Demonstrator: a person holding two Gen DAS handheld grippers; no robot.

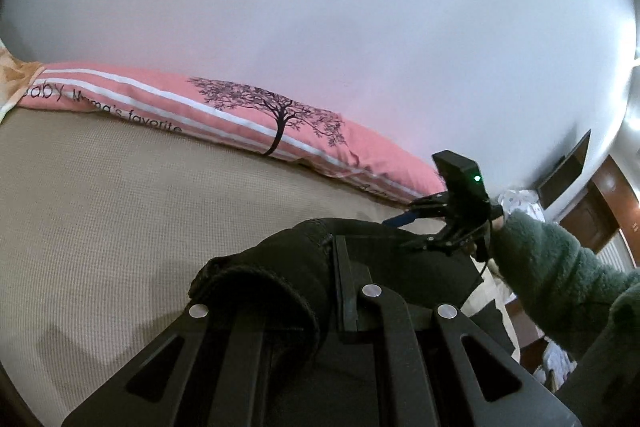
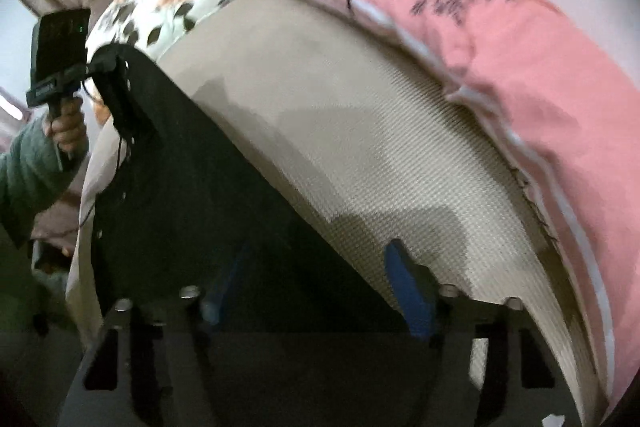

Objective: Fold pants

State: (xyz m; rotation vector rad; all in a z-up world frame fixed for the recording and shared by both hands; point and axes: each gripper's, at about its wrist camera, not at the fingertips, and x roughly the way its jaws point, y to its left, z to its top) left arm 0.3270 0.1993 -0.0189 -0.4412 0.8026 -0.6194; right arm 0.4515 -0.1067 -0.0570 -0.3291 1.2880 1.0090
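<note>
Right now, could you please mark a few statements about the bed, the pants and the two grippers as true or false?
1. The left gripper is shut on the black fabric pants. True.
2. The bed cover is blue and checked. False: the beige waffle-textured bed cover is plain.
3. The long pink pillow bears a black tree print and white stripes. True.
4. The person's sleeve is red. False: the fleecy sleeve is green.
5. The right gripper's jaws are clamped tight together. False: the right gripper has its blue-padded jaws apart, straddling the edge of the pants.
</note>
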